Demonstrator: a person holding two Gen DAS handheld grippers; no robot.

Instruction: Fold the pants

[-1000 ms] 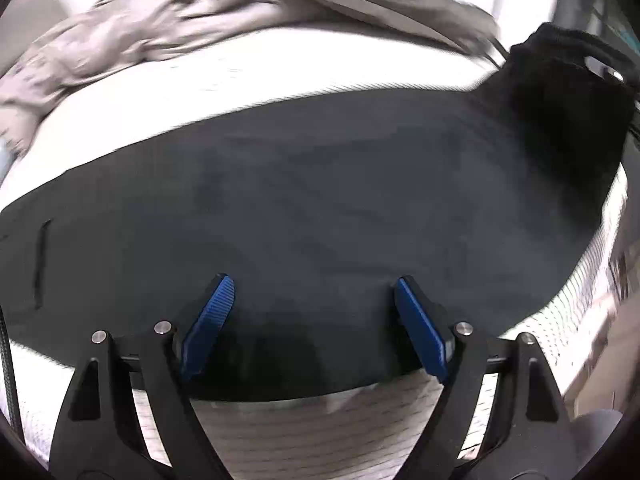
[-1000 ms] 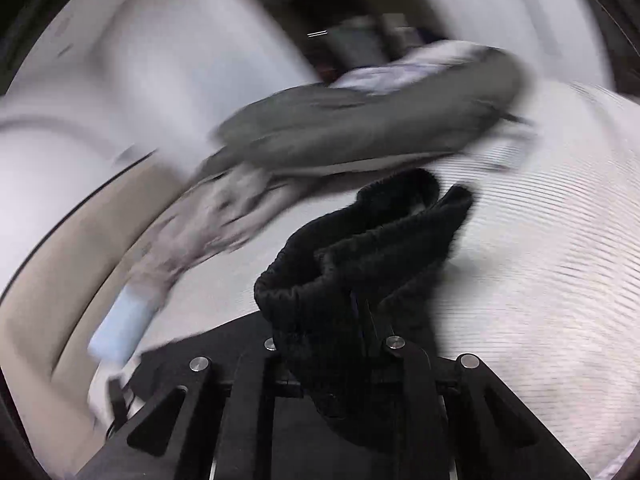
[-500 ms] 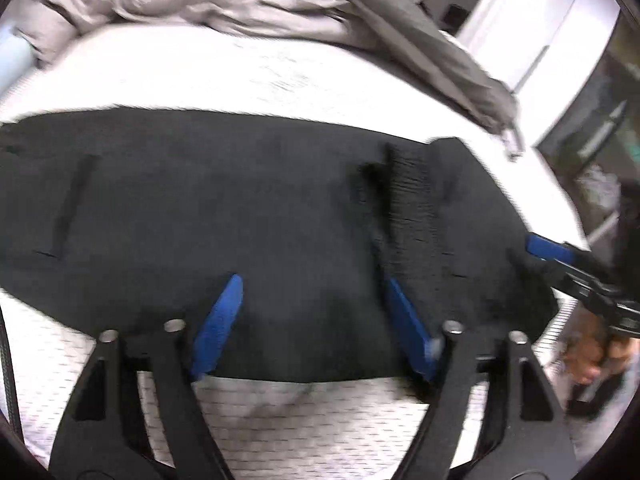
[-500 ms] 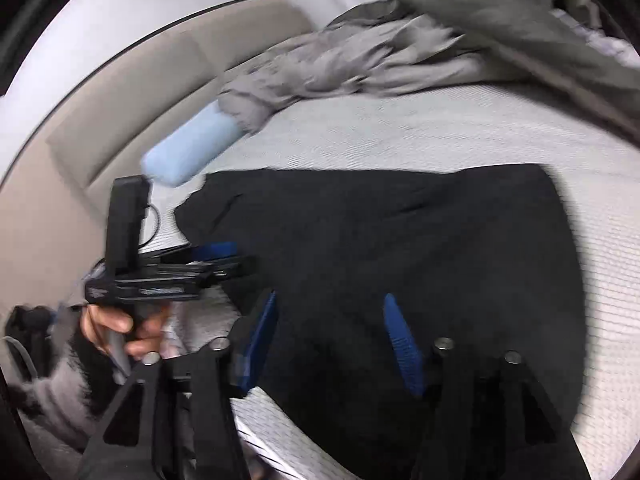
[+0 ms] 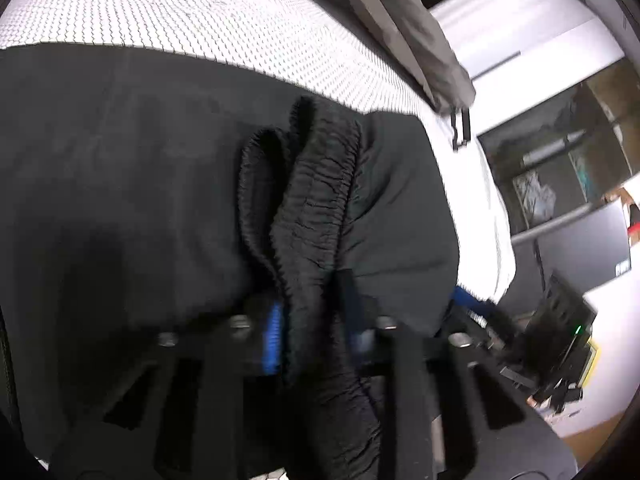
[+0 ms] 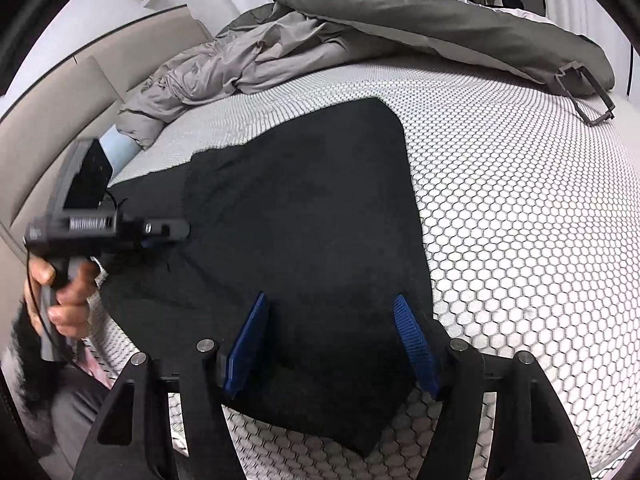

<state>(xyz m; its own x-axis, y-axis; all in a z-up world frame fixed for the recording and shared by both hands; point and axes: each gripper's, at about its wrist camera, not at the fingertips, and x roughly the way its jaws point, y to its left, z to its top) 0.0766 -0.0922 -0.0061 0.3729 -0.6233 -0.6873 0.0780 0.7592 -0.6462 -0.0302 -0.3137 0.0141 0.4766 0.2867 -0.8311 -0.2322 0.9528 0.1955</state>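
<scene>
— Two grippers, how do they stand?

— I have the left gripper [image 5: 316, 324] clamped on the ribbed waistband [image 5: 316, 200] of the black pants [image 6: 304, 216], its blue pads [image 5: 274, 340] pinching the gathered elastic. My right gripper [image 6: 334, 344] hangs with jaws spread wide over the folded cloth, gripping nothing.

— And the pants?

— I see them lying flat on the honeycomb-patterned mattress [image 6: 520, 208], near its front edge. A rumpled grey duvet [image 6: 400, 12] sits along the far edge, well apart. The left hand [image 6: 60, 300] grips its handle at the mattress's left edge.
</scene>
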